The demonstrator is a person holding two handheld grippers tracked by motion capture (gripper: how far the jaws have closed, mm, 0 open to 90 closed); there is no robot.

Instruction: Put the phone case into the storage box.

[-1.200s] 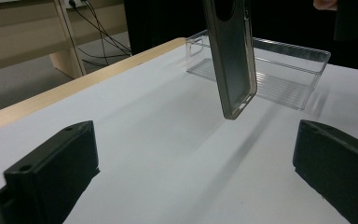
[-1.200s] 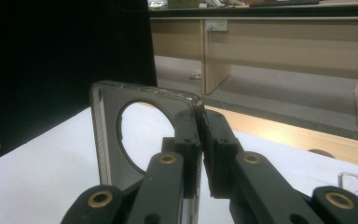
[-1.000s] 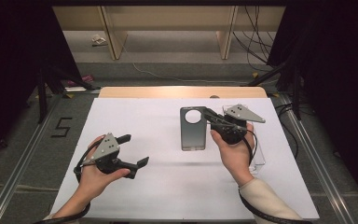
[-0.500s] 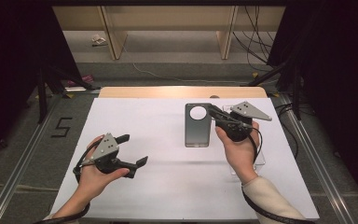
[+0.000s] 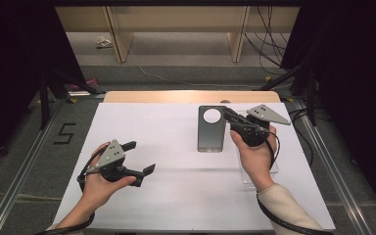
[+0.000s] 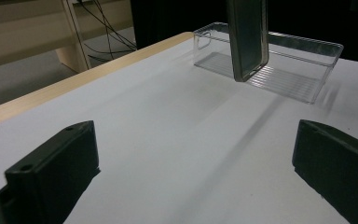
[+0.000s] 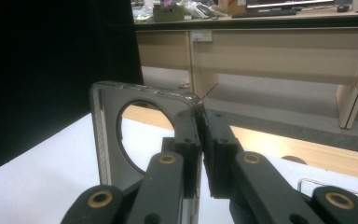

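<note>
A grey phone case with a round camera hole hangs upright above the white table, hole end up. My right gripper is shut on its upper right edge, next to the hole. In the right gripper view the jaws pinch the case wall at the gripper tips. In the left gripper view the case hangs in front of a clear plastic box. My left gripper rests low at the table's left, open with nothing between its jaws.
The clear plastic box lies on the white table sheet under my right hand. A wooden strip runs along the table's far edge. Shelving and cables stand on the floor beyond.
My right hand has carried the phone case slightly to the right and farther away. The left hand has stayed still.
</note>
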